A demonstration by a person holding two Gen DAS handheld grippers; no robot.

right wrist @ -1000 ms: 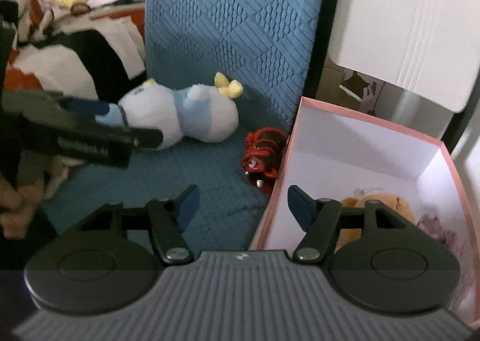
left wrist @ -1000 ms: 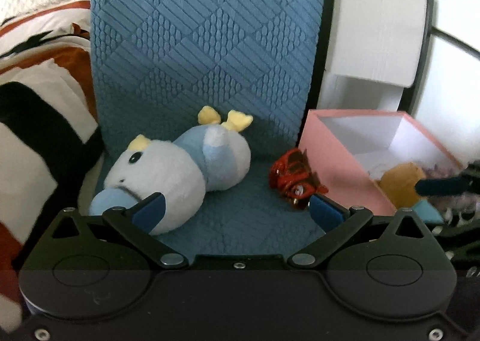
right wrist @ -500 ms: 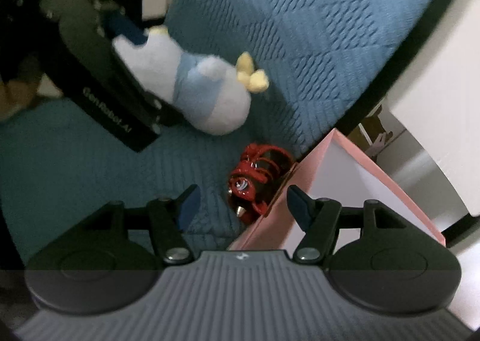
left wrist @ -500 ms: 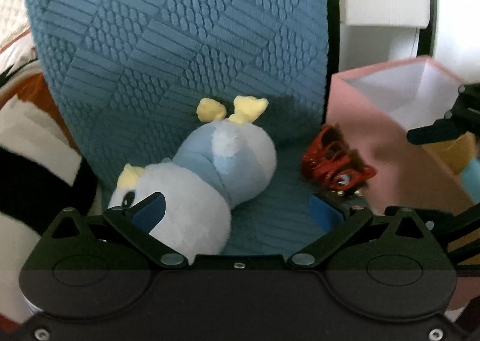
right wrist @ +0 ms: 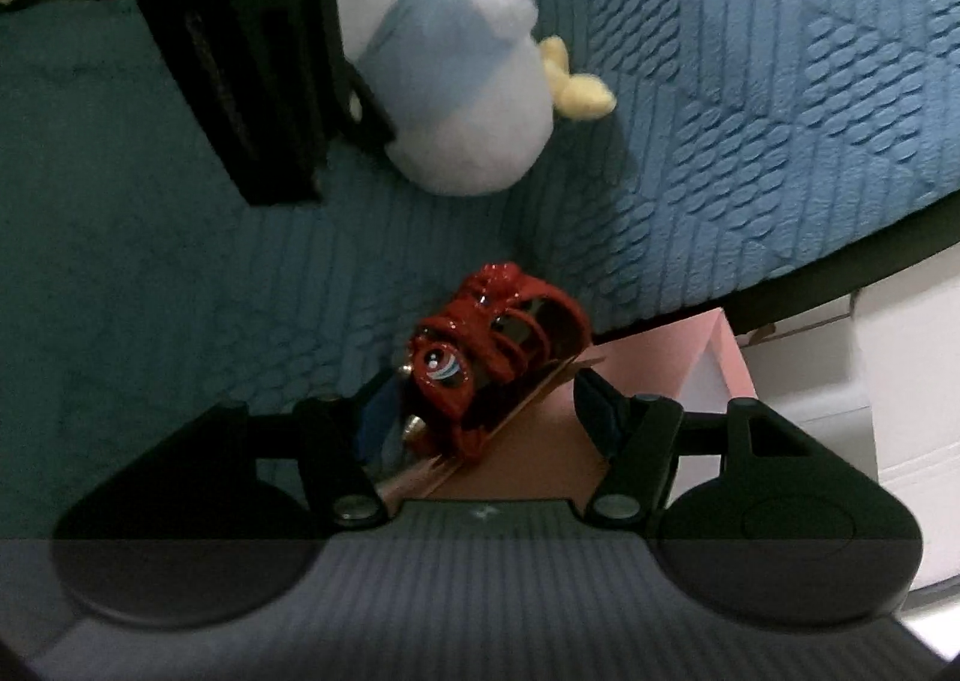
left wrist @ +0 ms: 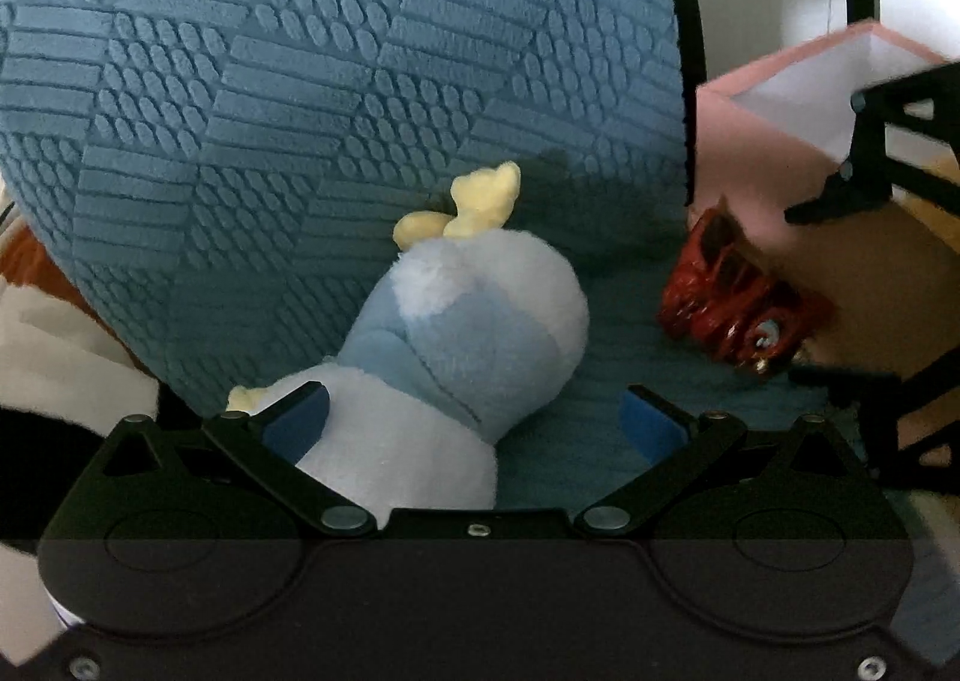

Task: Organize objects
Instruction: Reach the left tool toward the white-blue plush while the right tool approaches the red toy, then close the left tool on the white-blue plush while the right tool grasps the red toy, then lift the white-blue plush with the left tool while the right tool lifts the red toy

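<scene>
Plush bird (left wrist: 456, 333) lies on its side on the blue textured seat (left wrist: 336, 99), head inside my left gripper (left wrist: 474, 429), whose fingers (left wrist: 297, 423) are spread wide and grasping nothing. To do this well I should close across the narrow part between head and body, squeezing gently, since the stuffing will give and could slip. My right gripper (right wrist: 480, 411) comes down steeply over the red toy (right wrist: 492, 333), which rests against the pink box (right wrist: 714, 357); its fingers are parted on either side. One may already touch the toy, though blur hides that. I'd keep that finger clear of the box wall.
</scene>
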